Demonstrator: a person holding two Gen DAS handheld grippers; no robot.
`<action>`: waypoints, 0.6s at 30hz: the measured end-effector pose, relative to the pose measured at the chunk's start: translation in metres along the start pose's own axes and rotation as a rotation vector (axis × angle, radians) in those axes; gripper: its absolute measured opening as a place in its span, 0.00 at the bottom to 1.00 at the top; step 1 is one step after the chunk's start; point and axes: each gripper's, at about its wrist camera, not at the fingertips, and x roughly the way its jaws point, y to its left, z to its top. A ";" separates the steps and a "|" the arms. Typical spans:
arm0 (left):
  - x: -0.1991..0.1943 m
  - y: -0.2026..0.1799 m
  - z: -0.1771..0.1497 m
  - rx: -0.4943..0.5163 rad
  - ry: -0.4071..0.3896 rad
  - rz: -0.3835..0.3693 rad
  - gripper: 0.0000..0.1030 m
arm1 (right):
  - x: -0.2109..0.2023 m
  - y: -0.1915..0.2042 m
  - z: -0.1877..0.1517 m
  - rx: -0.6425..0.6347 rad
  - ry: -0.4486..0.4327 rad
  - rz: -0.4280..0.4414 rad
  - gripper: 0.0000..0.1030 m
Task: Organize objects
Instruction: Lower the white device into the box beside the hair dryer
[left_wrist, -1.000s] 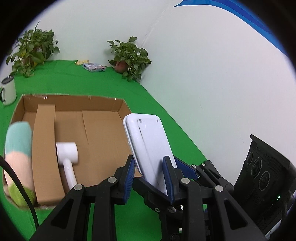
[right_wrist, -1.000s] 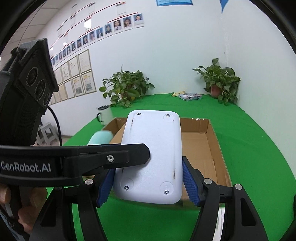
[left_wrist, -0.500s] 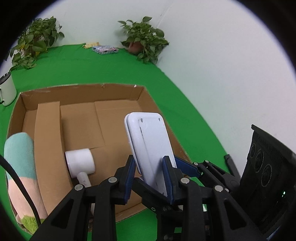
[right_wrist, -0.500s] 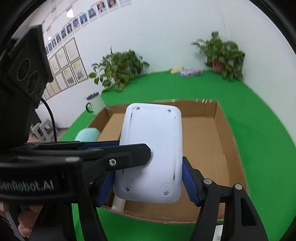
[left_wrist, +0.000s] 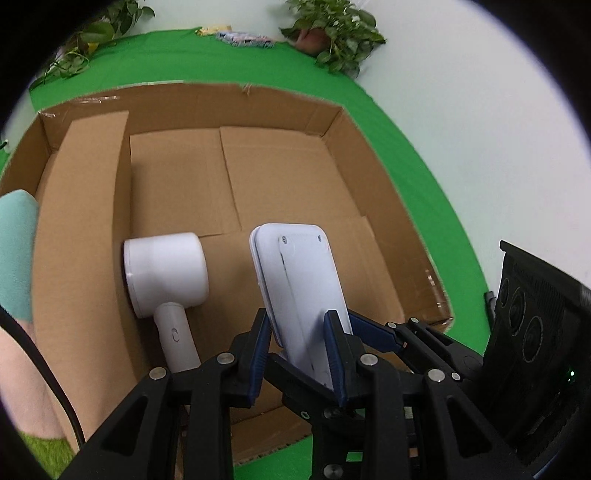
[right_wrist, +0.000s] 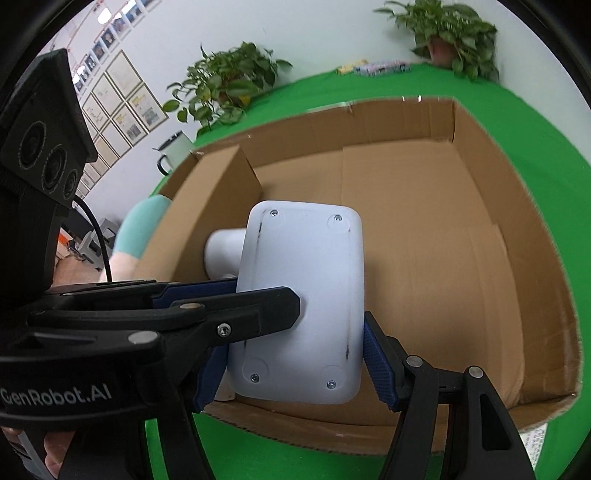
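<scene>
A flat white device (left_wrist: 299, 280) with rounded corners hangs over the floor of the open cardboard box (left_wrist: 280, 96). My left gripper (left_wrist: 298, 325) is shut on its thin edges. My right gripper (right_wrist: 293, 365) is shut across its wider sides, blue pads pressed on both, and the device's screwed back (right_wrist: 306, 280) faces that camera. One left finger (right_wrist: 258, 310) crosses the device in the right wrist view. A white hair dryer (left_wrist: 166, 273) lies in the box just left of the device.
A cardboard flap (left_wrist: 88, 177) stands along the box's left side. A pastel plush (left_wrist: 14, 254) lies outside that wall. A white mug (right_wrist: 177, 151) and potted plants (right_wrist: 229, 85) stand on the green cloth beyond. A white wall is close on the right.
Both grippers came down and forward with the white device, from above the box's near edge to inside the box. The hair dryer and box floor look closer.
</scene>
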 end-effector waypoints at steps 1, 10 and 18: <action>0.003 0.001 0.000 -0.006 0.007 -0.001 0.27 | 0.003 -0.002 -0.001 0.004 0.009 -0.001 0.62; 0.019 0.012 -0.005 -0.054 0.076 0.060 0.27 | 0.032 -0.009 -0.008 0.011 0.084 -0.035 0.66; -0.036 0.017 -0.014 -0.037 -0.058 0.059 0.27 | 0.025 -0.016 0.000 0.024 0.075 -0.018 0.69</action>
